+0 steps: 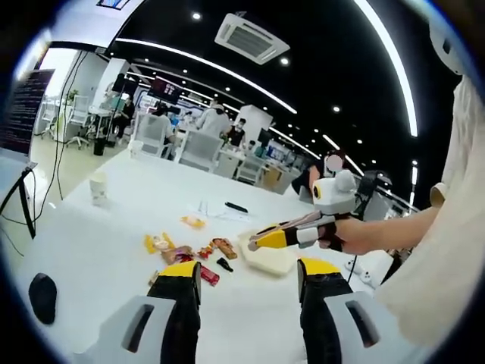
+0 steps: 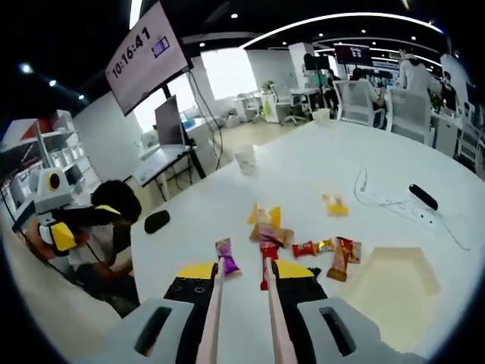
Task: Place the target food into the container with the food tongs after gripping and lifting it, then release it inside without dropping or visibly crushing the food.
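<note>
Yellow-tipped jaws of the right hand-held gripper (image 2: 242,274) stand nearest in the right gripper view, closed on the handles of the food tongs (image 2: 241,318), whose two pale arms run forward between them with a narrow gap left at the tips. Nothing is seen held in the tongs. Just beyond the tips a purple-wrapped snack (image 2: 226,258) lies to one side and a red-wrapped snack (image 2: 268,253) to the other, both flat on the white bench (image 2: 303,174). Further out, more wrapped snacks (image 2: 327,250) are scattered, and the pale shallow container (image 2: 394,287) sits just beside them, with no food seen in it. Which piece is the target cannot be told from the wrappers alone.

The step in hand is judged to be the approach for the grip. It would be done well if the tongs were lowered over one packet only, the arms set astride its short side, and the squeeze kept light so the wrapper is pinched without being crushed. A neighbouring packet could be dragged along if the tips are set down between two pieces.

In the left gripper view the left hand-held gripper (image 1: 250,280) is seen wide open and empty, held above the bench, while the right one is seen beyond it over the container (image 1: 267,258). A dark mouse (image 1: 42,297) and a paper cup (image 1: 98,187) lie well apart from the food.
</note>
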The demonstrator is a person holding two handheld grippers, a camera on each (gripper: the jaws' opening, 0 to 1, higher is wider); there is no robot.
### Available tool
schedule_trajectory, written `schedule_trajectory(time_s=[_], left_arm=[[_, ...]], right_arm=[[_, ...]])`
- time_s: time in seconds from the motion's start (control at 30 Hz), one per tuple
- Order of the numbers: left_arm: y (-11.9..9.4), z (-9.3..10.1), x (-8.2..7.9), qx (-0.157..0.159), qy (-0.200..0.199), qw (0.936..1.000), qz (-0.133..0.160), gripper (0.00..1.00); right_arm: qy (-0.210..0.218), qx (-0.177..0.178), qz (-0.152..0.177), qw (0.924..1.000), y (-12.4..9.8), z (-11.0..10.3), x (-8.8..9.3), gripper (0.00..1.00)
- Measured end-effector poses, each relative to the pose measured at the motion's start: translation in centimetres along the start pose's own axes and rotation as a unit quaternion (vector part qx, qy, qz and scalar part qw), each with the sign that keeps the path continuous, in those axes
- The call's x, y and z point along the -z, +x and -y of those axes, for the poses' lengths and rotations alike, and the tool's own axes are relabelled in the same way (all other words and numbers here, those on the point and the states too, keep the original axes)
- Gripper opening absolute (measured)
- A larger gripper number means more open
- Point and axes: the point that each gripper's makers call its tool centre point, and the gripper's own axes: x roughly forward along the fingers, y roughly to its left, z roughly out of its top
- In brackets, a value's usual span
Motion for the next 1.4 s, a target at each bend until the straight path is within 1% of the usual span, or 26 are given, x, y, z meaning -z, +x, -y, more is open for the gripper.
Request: schedule_trajectory(time_s=[0.13, 0.23, 0.33, 0.37, 0.43, 0.47, 0.5, 0.53, 0.63, 0.7, 0.77, 1.1, 1.27, 1.4], left_arm=[[-0.3, 0.1, 0.3, -0.001, -0.001, 1.0000, -0.002, 0.50], [-0.5, 0.1, 0.7, -0.003, -0.004, 1.0000, -0.005, 0.50], [-0.6, 0.1, 0.8, -0.007, -0.011, 0.9999, -0.002, 0.50], [-0.6, 0.1, 0.9, -0.007, -0.013, 0.9999, -0.002, 0.50], [-0.6, 0.1, 1.0, -0.007, -0.013, 0.9999, -0.004, 0.50], [-0.6, 0.1, 1.1, -0.008, -0.011, 0.9999, -0.008, 0.50], [-0.6, 0.0, 1.2, -0.011, -0.008, 0.9999, -0.010, 0.51], [-0.7, -0.1, 1.4, -0.017, -0.002, 0.9997, -0.015, 0.52], [-0.9, -0.2, 1.3, -0.018, -0.001, 0.9997, -0.015, 0.51], [-1.0, -0.3, 1.3, -0.020, -0.005, 0.9997, -0.015, 0.51], [-1.0, -0.3, 1.3, -0.022, -0.006, 0.9996, -0.016, 0.51], [-0.9, -0.4, 0.8, -0.032, -0.001, 0.9993, -0.020, 0.51], [-0.7, 0.1, 0.5, -0.034, 0.000, 0.9993, -0.018, 0.51], [-0.7, 0.4, 0.1, -0.037, 0.001, 0.9992, -0.013, 0.50]], right_arm=[[0.002, 0.010, -0.008, 0.9999, 0.1, 0.4, 0.6, 0.28], [0.011, 0.035, -0.029, 0.9989, 0.2, 1.5, 1.8, 0.28], [0.016, 0.038, -0.034, 0.9986, 0.3, 1.7, 2.3, 0.28], [0.015, 0.044, -0.038, 0.9982, 0.4, 2.0, 2.7, 0.28], [0.020, 0.048, -0.038, 0.9979, 0.5, 2.2, 2.9, 0.28], [0.020, 0.061, -0.028, 0.9975, 0.4, 2.7, 2.7, 0.28], [0.018, 0.065, -0.024, 0.9974, 0.4, 2.9, 2.6, 0.28], [0.019, 0.068, -0.024, 0.9973, 0.4, 3.1, 2.6, 0.28], [0.010, 0.086, -0.019, 0.9961, 0.8, 4.2, 2.5, 0.28], [0.008, 0.089, -0.022, 0.9958, 1.2, 5.0, 2.7, 0.28], [0.004, 0.091, -0.026, 0.9955, 1.6, 5.2, 3.0, 0.28], [0.006, 0.084, -0.045, 0.9955, 3.3, 5.9, 4.2, 0.29], [0.022, 0.094, -0.058, 0.9936, 4.4, 7.8, 5.6, 0.29], [0.021, 0.091, -0.062, 0.9937, 4.9, 7.9, 5.4, 0.29]])
